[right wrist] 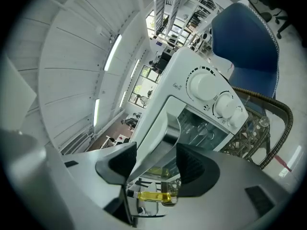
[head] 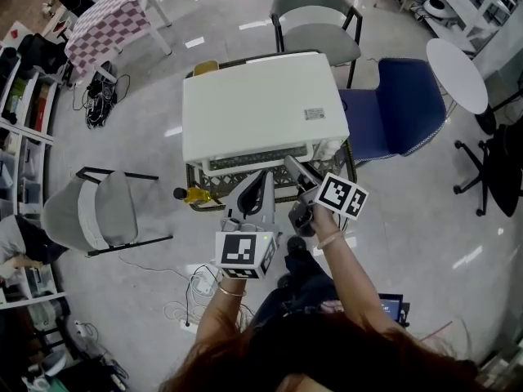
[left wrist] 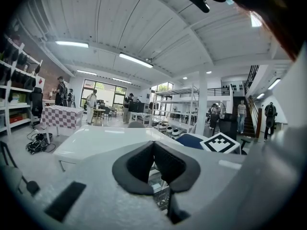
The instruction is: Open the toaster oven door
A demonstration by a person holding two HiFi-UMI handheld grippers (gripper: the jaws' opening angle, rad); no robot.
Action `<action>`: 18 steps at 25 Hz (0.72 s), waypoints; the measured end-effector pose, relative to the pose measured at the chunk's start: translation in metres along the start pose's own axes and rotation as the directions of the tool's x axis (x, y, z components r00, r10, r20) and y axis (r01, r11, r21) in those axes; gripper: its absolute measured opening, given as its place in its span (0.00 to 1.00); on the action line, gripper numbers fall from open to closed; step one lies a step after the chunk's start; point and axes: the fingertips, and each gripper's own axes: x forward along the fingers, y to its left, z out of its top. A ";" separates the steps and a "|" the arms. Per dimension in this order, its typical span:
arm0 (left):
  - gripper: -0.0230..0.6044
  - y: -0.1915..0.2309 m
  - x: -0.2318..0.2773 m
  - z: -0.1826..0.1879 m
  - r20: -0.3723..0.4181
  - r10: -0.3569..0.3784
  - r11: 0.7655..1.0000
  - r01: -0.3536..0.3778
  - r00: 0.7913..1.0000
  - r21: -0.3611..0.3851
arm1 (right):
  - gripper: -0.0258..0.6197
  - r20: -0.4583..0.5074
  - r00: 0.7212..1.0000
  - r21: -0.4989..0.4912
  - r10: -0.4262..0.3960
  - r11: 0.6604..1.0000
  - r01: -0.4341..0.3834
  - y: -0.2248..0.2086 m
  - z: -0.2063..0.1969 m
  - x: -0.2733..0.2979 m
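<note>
Here the white toaster oven (head: 261,109) stands on a dark lattice worktop (right wrist: 247,138), and both tools are held at its front face. The right hand-held gripper (right wrist: 156,150) is rolled over to one side and its jaws stand wide apart. The door handle (right wrist: 160,138) of the toaster oven passes between them. The pad on one side lies close against the handle, while the other pad is clear of it, so the handle is not clamped. In the right gripper view the glass door (right wrist: 206,128) lies just past the handle. Wire racks show dimly through it, and the round knobs (right wrist: 201,85) sit beside it on the toaster oven's control panel. From the head view the door looks flat against the toaster oven's front; whether it is slightly ajar cannot be told.

The left hand-held gripper (left wrist: 153,145) is closed, its dark pads meeting at the tips with nothing between them. It points at the toaster oven's front, just beside the right one and lower than the toaster oven's top.

A yellow bottle (head: 196,194) lies at the toaster oven's front left corner, on the worktop's edge. A blue chair (head: 400,109) stands just right of the toaster oven, and a grey chair (head: 315,23) stands behind it.
</note>
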 end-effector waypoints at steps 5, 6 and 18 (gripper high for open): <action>0.06 -0.006 0.002 -0.001 -0.001 -0.009 1.000 0.009 1.000 -0.008 | 0.39 -0.007 1.000 -0.005 -0.022 1.000 0.022 -0.005 0.001 0.000; 0.06 -0.008 0.002 -0.002 -0.003 -0.012 1.000 0.012 1.000 -0.003 | 0.38 -0.014 1.000 -0.009 -0.024 1.000 0.024 -0.005 0.001 0.001; 0.06 -0.018 -0.001 -0.005 0.003 -0.012 1.000 0.012 1.000 -0.026 | 0.34 -0.057 0.998 -0.058 -0.027 0.998 0.023 -0.007 -0.005 -0.004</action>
